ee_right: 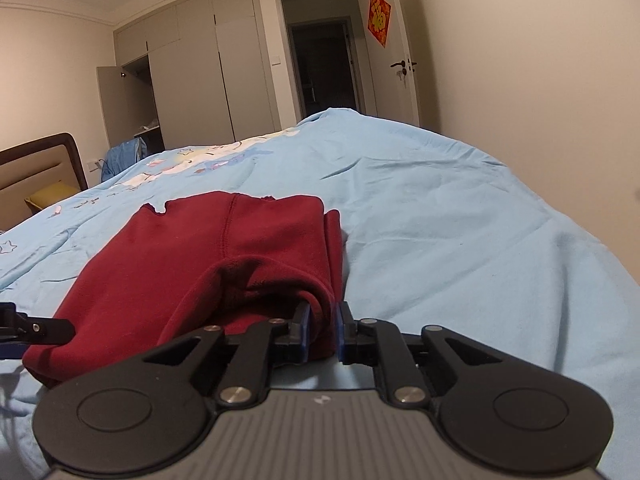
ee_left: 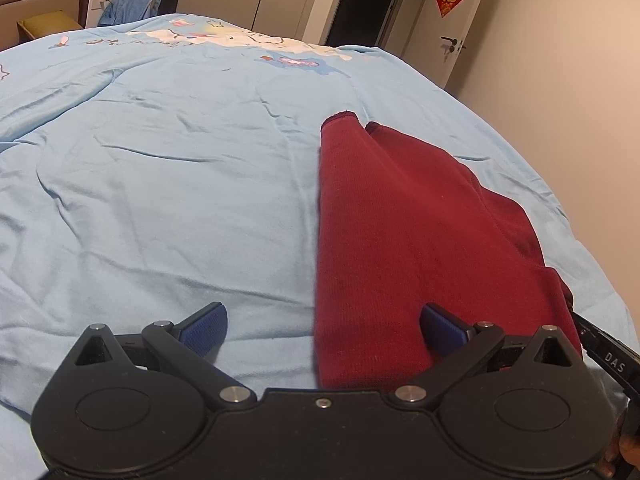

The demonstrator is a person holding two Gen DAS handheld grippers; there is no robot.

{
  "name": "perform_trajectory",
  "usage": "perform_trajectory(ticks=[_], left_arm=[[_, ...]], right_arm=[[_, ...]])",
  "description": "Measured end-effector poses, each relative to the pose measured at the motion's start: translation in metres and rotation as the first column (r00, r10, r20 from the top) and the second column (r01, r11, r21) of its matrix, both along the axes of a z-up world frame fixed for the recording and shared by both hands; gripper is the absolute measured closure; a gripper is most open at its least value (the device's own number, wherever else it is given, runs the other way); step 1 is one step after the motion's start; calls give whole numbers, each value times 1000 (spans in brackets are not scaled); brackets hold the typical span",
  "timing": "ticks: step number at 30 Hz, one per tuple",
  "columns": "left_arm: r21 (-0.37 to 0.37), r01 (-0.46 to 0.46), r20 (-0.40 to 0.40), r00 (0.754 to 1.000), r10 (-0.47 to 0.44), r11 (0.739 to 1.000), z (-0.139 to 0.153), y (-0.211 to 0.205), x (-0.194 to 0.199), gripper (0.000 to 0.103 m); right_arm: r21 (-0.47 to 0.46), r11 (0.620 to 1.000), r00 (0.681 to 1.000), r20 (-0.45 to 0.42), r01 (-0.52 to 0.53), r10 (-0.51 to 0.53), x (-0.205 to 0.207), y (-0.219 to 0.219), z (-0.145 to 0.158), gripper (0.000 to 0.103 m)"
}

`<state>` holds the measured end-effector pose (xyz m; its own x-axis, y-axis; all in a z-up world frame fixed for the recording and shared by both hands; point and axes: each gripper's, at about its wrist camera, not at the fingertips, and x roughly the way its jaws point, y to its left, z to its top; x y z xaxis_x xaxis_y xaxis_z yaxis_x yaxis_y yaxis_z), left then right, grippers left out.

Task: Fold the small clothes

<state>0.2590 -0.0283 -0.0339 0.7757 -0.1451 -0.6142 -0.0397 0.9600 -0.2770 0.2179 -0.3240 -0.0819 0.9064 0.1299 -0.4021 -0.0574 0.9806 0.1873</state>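
1. Maroon garment (ee_left: 404, 240), folded lengthwise, is laid flat on the light blue bedsheet (ee_left: 160, 184).
2. Its near right corner is pinched between the blue pads of the right gripper (ee_right: 323, 334), fabric bunched there.
3. Left gripper (ee_left: 323, 326) is held spread wide over the garment's near left edge, nothing gripped.

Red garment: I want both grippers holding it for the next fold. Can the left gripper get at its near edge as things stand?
Probably yes. The left gripper is open with the red garment's near left edge between its fingers, nothing covering it. The right gripper grips the other corner, well aside.
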Motion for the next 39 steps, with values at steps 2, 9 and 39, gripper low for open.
perform_trajectory(ticks=[2,9,39], left_arm=[[2,0,2,1000,0,1000,0,-1,-1,1],[5,-1,2,1000,1,1000,0,-2,-1,1],[20,8,3,1000,-8,1000,-2,-4,-1,0]], right_arm=[[13,1000,1000,3,13,-13,-6,-3,3,51],[93,995,998,39,38,-42,-14,-15,10,12],[142,988,997,-54,62,-54,72,-7,-9,95]])
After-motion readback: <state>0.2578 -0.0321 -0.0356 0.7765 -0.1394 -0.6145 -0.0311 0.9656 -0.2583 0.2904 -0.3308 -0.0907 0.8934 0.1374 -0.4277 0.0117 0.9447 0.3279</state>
